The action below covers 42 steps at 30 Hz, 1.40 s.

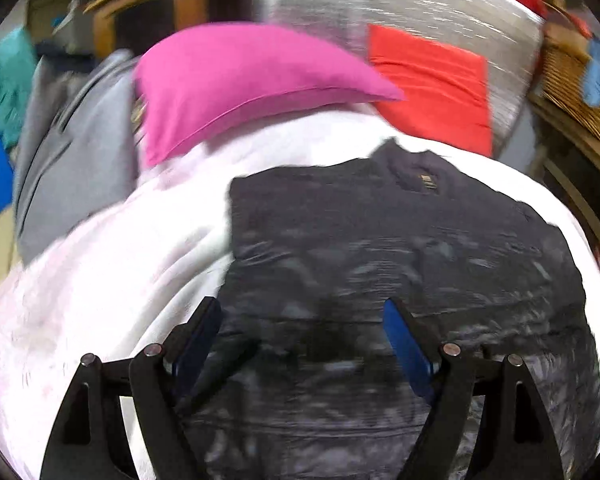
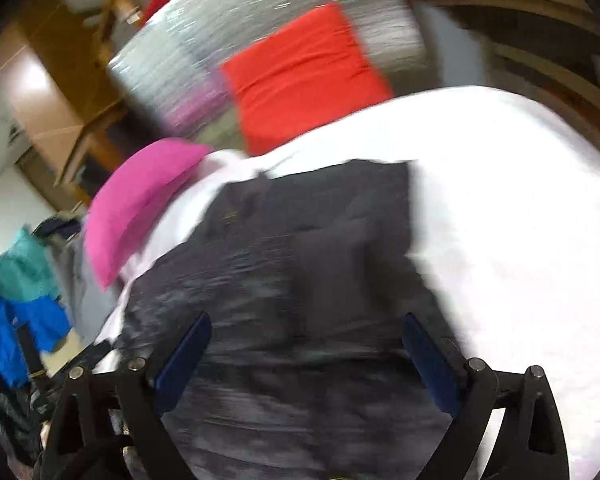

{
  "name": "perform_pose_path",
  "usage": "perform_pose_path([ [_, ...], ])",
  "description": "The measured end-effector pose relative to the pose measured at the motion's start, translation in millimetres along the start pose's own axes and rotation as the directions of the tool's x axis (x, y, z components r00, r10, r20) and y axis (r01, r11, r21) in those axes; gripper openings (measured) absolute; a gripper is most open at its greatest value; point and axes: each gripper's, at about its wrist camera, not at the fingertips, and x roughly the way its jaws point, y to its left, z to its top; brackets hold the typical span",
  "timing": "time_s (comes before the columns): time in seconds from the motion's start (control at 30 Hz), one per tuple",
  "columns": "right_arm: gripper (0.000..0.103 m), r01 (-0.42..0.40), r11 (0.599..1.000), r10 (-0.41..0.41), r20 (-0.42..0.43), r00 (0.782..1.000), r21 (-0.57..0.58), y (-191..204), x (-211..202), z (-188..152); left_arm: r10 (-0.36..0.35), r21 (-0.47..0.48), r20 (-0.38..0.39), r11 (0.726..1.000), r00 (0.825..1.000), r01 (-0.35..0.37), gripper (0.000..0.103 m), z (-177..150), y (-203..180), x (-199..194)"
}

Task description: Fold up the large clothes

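A dark padded jacket lies flat on a white bed cover, its collar and a small gold label at the far end. My left gripper hangs open above the jacket's near part, with nothing between its blue pads. The right wrist view shows the same jacket with a panel folded over its right side, on the white cover. Over its near part my right gripper stands wide open and holds nothing. Both views are smeared by motion blur.
A pink pillow and a red cushion lie beyond the jacket against a silvery board. A grey garment lies to the left. Blue and teal clothing hangs at the far left; a wicker basket sits at the right.
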Motion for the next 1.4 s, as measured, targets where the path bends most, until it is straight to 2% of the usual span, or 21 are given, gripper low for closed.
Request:
perform_pose_path([
  [0.13,0.097,0.025,0.994,-0.025,-0.002,1.0,0.103,-35.1,15.5,21.2,-0.036,-0.046,-0.006,0.998,0.999,0.035,0.083,8.7,-7.7,3.5],
  [0.23,0.097,0.009,0.991,-0.008,-0.014,1.0,0.134,-46.2,40.7,45.4,-0.116,0.014,0.003,0.993,0.993,0.116,0.083,12.0,-49.9,6.0],
  [0.37,0.097,-0.017,0.987,0.025,-0.047,0.999,0.161,-49.1,78.3,70.4,-0.218,0.112,-0.026,0.969,0.976,0.22,0.083,4.3,-110.6,22.5],
  [0.47,0.097,0.005,0.994,0.007,-0.102,0.995,0.112,-42.0,112.0,83.5,-0.205,0.181,-0.042,0.961,0.978,0.21,0.083,-3.9,-138.7,42.9],
  [0.5,0.088,0.016,0.997,-0.006,-0.128,0.992,0.081,-37.8,123.8,86.4,-0.191,0.186,-0.044,0.963,0.981,0.196,0.083,-5.4,-141.6,50.5],
  [0.53,0.066,0.028,0.999,-0.024,-0.169,0.985,0.021,-29.3,136.6,87.2,-0.178,0.182,-0.056,0.966,0.982,0.185,0.083,-5.2,-141.4,57.0],
  [0.57,0.018,0.053,0.998,-0.058,-0.205,0.977,-0.032,-25.5,141.3,85.4,-0.173,0.168,-0.069,0.969,0.983,0.182,0.083,-5.0,-139.1,63.6],
  [0.63,0.019,0.131,0.975,-0.166,-0.189,0.968,-0.181,-6.0,144.0,83.4,-0.183,0.148,-0.066,0.97,0.981,0.191,0.084,-10.5,-135.6,71.2],
  [0.7,0.025,0.183,0.959,-0.221,-0.171,0.96,-0.214,1.1,139.3,86.4,-0.167,0.172,-0.046,0.97,0.985,0.172,0.084,-15.7,-137.3,70.6],
  [0.73,0.034,0.191,0.96,-0.227,-0.165,0.96,-0.205,1.6,135.1,89.7,-0.155,0.184,-0.042,0.97,0.987,0.161,0.084,-18.6,-139.4,68.0],
  [0.77,0.053,0.188,0.963,-0.219,-0.154,0.963,-0.193,1.0,130.6,93.6,-0.148,0.192,-0.04,0.969,0.988,0.153,0.084,-20.5,-141.1,65.9],
  [0.8,0.082,0.203,0.961,-0.227,-0.121,0.966,-0.186,1.4,123.9,98.0,-0.151,0.19,-0.039,0.97,0.988,0.155,0.084,-21.7,-140.9,64.3],
  [0.83,0.088,0.252,0.951,-0.265,-0.049,0.963,-0.18,3.4,113.6,104.1,-0.155,0.184,-0.039,0.97,0.987,0.159,0.084,-23.9,-141.3,63.0],
  [0.93,0.089,0.289,0.947,-0.29,0.015,0.957,-0.141,12.5,112.4,125.4,-0.165,0.159,-0.045,0.973,0.985,0.17,0.084,-24.9,-137.0,61.1],
  [1.07,0.089,0.284,0.918,-0.313,-0.066,0.947,-0.277,45.3,160.0,137.9,-0.172,0.161,-0.043,0.971,0.984,0.177,0.085,-24.4,-135.4,67.6],
  [1.13,0.089,0.276,0.881,-0.352,-0.142,0.925,-0.384,60.0,193.9,133.8,-0.177,0.169,-0.041,0.969,0.983,0.181,0.086,-23.5,-137.4,69.8],
  [1.17,0.075,0.28,0.869,-0.371,-0.164,0.914,-0.409,59.3,201.8,129.0,-0.179,0.172,-0.042,0.968,0.983,0.183,0.086,-23.7,-137.1,70.0],
  [1.2,0.026,0.308,0.845,-0.421,-0.187,0.888,-0.437,58.5,213.7,125.2,-0.181,0.172,-0.044,0.967,0.982,0.186,0.087,-23.7,-136.7,70.4],
  [1.23,0.026,0.34,0.837,-0.45,-0.185,0.874,-0.43,57.1,218.4,124.9,-0.183,0.174,-0.046,0.967,0.982,0.188,0.088,-23.9,-136.9,70.7],
  [1.33,0.026,0.403,0.82,-0.483,-0.113,0.868,-0.406,62.5,207.3,124.3,-0.179,0.188,-0.048,0.965,0.983,0.185,0.09,-24.5,-139.1,71.7],
  [1.4,0.042,0.439,0.812,-0.494,-0.053,0.868,-0.385,72.0,192.5,123.8,-0.176,0.198,-0.052,0.963,0.983,0.183,0.09,-25.1,-139.9,70.6],
])
